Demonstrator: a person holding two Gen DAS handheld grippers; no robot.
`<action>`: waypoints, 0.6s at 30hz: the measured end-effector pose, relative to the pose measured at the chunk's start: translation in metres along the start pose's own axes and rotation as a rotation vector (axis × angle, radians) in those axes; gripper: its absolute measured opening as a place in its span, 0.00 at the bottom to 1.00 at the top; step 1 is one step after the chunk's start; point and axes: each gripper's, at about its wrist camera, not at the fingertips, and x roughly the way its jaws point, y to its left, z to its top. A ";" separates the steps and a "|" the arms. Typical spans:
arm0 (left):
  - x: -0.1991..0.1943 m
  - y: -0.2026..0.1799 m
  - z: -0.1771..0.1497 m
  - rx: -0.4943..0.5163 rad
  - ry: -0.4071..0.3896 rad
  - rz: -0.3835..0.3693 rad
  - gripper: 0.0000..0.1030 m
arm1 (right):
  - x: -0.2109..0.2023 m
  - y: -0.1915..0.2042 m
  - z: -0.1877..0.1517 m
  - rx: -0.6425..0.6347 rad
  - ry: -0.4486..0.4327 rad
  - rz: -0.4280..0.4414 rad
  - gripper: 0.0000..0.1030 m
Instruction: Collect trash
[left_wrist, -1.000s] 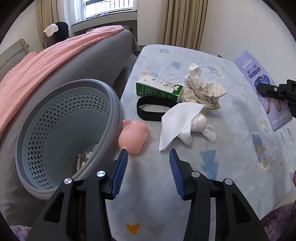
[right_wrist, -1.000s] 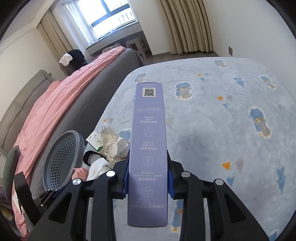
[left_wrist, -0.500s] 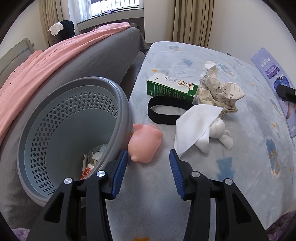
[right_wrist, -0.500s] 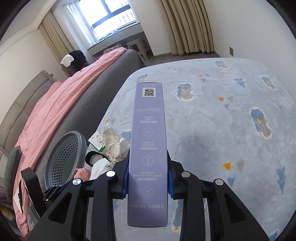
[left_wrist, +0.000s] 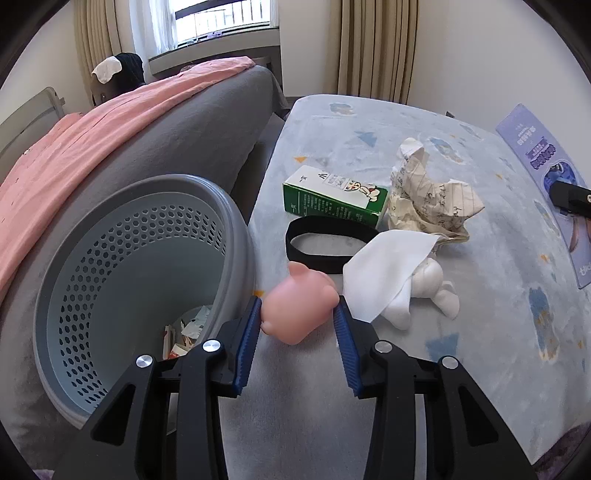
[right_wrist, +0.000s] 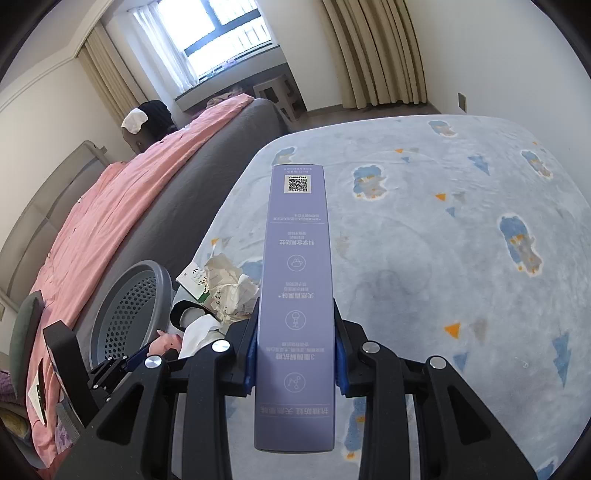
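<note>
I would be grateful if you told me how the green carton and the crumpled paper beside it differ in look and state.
The green carton keeps a crisp box shape with flat faces and a cartoon print; the crumpled paper is a wrinkled ball of lined, handwritten sheet. The carton is green and white; the paper is off-white. The carton lies flat on its side; the paper bunches upward in irregular folds. Both rest on the patterned blanket, next to each other, ungripped.

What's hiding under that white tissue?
A white toy figure lies under the white tissue. Its rounded body and two stubby ends poke out on the right. The rest is covered, so what kind of figure it is cannot be told.
</note>
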 end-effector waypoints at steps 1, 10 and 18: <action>-0.004 0.000 0.000 0.003 -0.009 -0.001 0.37 | 0.000 0.001 0.000 -0.003 0.001 -0.001 0.30; -0.059 0.022 0.011 -0.029 -0.116 0.002 0.37 | 0.001 0.029 -0.003 -0.054 0.003 0.019 0.30; -0.089 0.077 0.017 -0.051 -0.167 0.088 0.38 | 0.007 0.111 -0.003 -0.176 0.000 0.120 0.30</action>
